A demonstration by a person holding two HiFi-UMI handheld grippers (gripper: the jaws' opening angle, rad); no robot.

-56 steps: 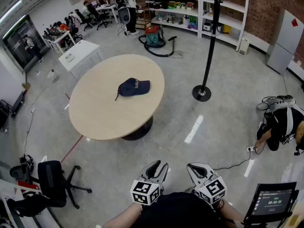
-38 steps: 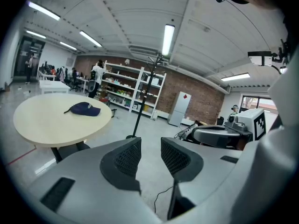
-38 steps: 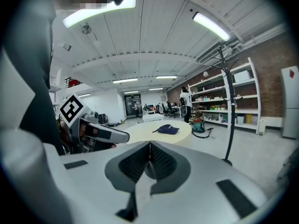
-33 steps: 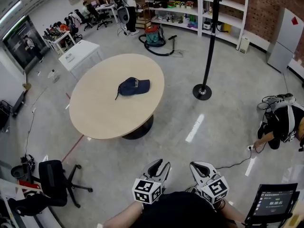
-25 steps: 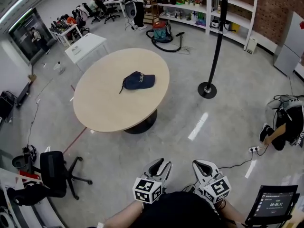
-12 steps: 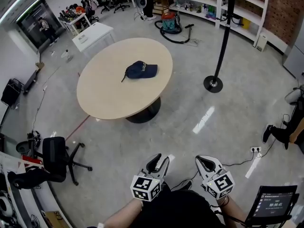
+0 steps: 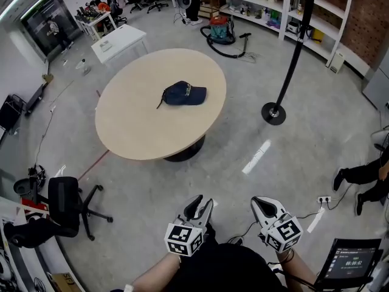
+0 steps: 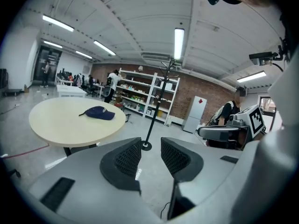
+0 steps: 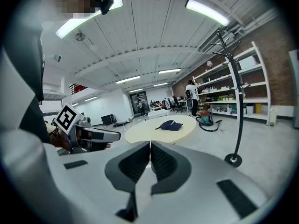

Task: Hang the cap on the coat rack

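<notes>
Where floppy cap [image 7: 184, 93] lies | round matte table [image 7: 140, 126] | slim coat rack [image 7: 290, 59]

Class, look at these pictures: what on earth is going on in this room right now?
A person stands back from a round table, holding a gripper in each hand. A dark blue cap lies on the table, untouched. The coat rack stands on the floor to the table's right. The left gripper has its jaws apart with nothing between them; the right gripper has its jaws shut and empty. The cap is not yet picked up.

Cap [image 7: 185, 94] on round table [image 7: 135, 123]
</notes>
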